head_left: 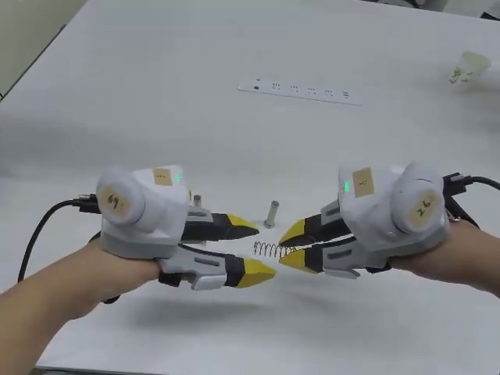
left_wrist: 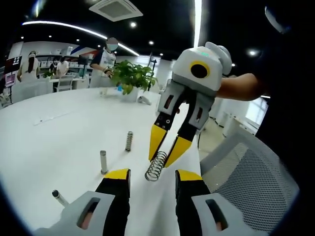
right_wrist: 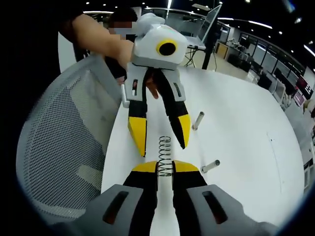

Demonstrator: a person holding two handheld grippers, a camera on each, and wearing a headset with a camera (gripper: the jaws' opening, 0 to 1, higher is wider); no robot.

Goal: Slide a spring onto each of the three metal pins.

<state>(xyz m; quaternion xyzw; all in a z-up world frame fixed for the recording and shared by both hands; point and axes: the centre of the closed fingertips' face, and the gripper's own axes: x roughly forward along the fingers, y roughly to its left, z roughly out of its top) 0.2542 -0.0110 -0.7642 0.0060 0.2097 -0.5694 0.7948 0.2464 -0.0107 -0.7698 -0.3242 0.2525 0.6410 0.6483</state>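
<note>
Spring [right_wrist: 165, 156] is pinched in our right gripper [right_wrist: 166, 168], held toward our left gripper [left_wrist: 152, 175], whose jaws stand apart. The left gripper view gives us a sprung pin [left_wrist: 129, 141], a bare upright pin [left_wrist: 103, 161] and a lying pin [left_wrist: 60, 198].

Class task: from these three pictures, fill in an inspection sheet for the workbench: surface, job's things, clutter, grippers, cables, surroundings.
Surface: white table, no marks seen.
Job's things: spring held level; far pin upright, looks already coiled; middle pin upright, bare; near pin slanted in view, upright or lying unclear.
Clutter: power strip; small pale object, too small to tell.
Grippers: right gripper, tongs shut on the spring's end; left gripper, tongs open either side of its free end.
Cables: left cable, black, trails from the left gripper; right cable, black, from the right.
Surroundings: mesh chair; potted plant; people at distant tables.
</note>
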